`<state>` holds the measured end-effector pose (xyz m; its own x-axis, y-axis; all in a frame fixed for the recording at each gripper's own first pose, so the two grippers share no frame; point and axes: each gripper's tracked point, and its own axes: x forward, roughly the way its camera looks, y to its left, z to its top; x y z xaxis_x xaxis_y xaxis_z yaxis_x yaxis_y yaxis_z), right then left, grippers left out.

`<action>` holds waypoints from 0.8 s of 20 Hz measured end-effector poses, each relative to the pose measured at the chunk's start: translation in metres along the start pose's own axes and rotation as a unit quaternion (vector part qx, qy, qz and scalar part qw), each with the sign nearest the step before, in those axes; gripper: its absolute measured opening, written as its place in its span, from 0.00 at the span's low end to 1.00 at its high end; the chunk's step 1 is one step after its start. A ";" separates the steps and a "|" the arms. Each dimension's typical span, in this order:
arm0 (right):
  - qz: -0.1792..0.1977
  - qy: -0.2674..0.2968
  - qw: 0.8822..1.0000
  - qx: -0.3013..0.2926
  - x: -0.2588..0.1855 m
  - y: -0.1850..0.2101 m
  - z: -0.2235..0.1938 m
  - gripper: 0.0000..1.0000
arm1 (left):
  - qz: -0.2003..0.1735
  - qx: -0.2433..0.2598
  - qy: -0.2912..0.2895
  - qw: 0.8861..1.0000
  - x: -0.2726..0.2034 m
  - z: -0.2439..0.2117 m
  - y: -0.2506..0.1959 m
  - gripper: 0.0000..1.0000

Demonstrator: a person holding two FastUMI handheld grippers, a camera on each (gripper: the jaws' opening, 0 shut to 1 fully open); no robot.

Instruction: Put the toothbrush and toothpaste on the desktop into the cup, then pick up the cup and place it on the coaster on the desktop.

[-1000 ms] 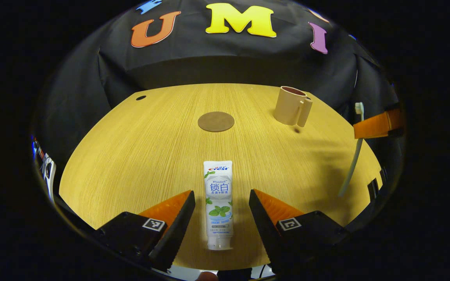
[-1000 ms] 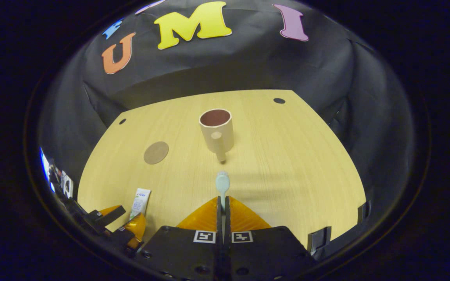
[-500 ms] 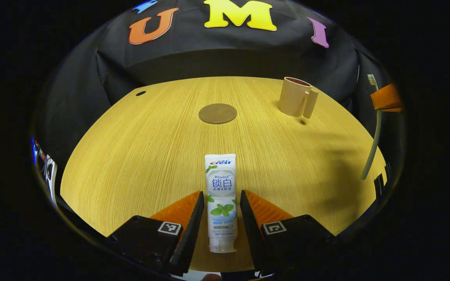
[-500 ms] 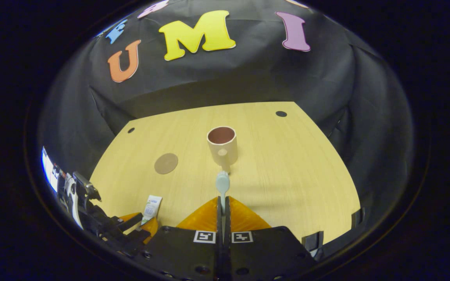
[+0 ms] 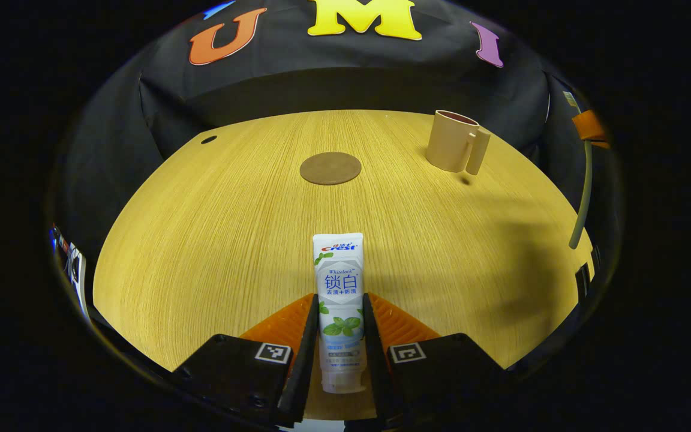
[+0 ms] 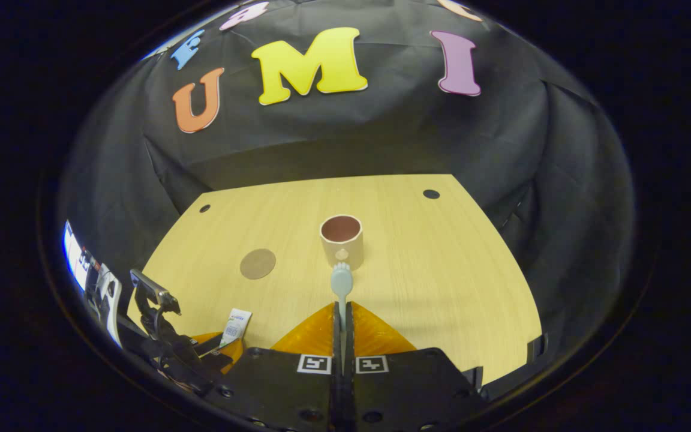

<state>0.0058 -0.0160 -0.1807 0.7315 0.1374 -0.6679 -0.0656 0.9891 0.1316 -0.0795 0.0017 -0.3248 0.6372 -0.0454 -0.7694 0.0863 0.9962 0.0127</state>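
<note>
toothpaste (image 5: pixel 339 300) clamped in left claw (image 5: pixel 338 327); right claw (image 6: pixel 342 318) grips toothbrush (image 6: pixel 341 282), handle seen frm left view.

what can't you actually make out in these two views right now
- Toothpaste, left gripper view: its sides sit behind the left gripper fingers, so real contact is unclear.
- Toothbrush, right gripper view: the handle is hidden between the right gripper fingers.
- Cup: the bottom inside is too dark to tell in either view.
- Toothpaste in the right gripper view: too small, partly hidden by the left gripper.

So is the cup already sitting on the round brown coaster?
No, the cup stands on bare desktop, well apart from the coaster.
</note>
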 end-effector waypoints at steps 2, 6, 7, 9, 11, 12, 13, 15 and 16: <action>0.002 -0.006 1.000 -0.003 0.001 0.000 0.004 0.00 | -0.001 -0.001 -0.008 1.000 -0.003 0.010 0.001 0.43; 0.010 -0.018 1.000 -0.003 0.003 0.006 0.016 0.00 | -0.007 -0.006 -0.037 0.999 -0.015 0.043 0.000 0.40; 0.011 -0.022 1.000 -0.004 0.003 0.006 0.019 0.00 | -0.009 -0.008 -0.047 0.999 -0.024 0.036 -0.001 0.40; 0.014 -0.031 0.999 -0.006 0.002 0.008 0.027 0.04 | -0.010 -0.009 -0.065 0.998 -0.032 0.051 0.001 0.40; 0.016 -0.039 0.999 -0.009 0.003 0.011 0.036 0.03 | -0.011 -0.010 -0.085 0.996 -0.040 0.062 0.001 0.39; 0.018 -0.043 0.999 -0.010 0.003 0.011 0.040 0.00 | -0.012 -0.010 -0.094 0.995 -0.043 0.068 0.000 0.39; 0.020 -0.048 0.999 -0.012 0.003 0.012 0.046 0.00 | -0.012 -0.011 -0.102 0.995 -0.047 0.074 0.001 0.39; 0.024 -0.059 0.998 -0.012 0.007 0.014 0.061 0.00 | -0.011 -0.014 -0.114 0.993 -0.052 0.085 0.001 0.39; 0.027 -0.065 0.997 -0.010 0.010 0.015 0.069 0.00 | -0.011 -0.016 -0.119 0.993 -0.056 0.091 0.003 0.39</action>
<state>0.0594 -0.0032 -0.1349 0.8079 0.1839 -0.5599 -0.1194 0.9814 0.1500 -0.0449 0.0000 -0.2237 0.7985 -0.0791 -0.5968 0.0795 0.9965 -0.0256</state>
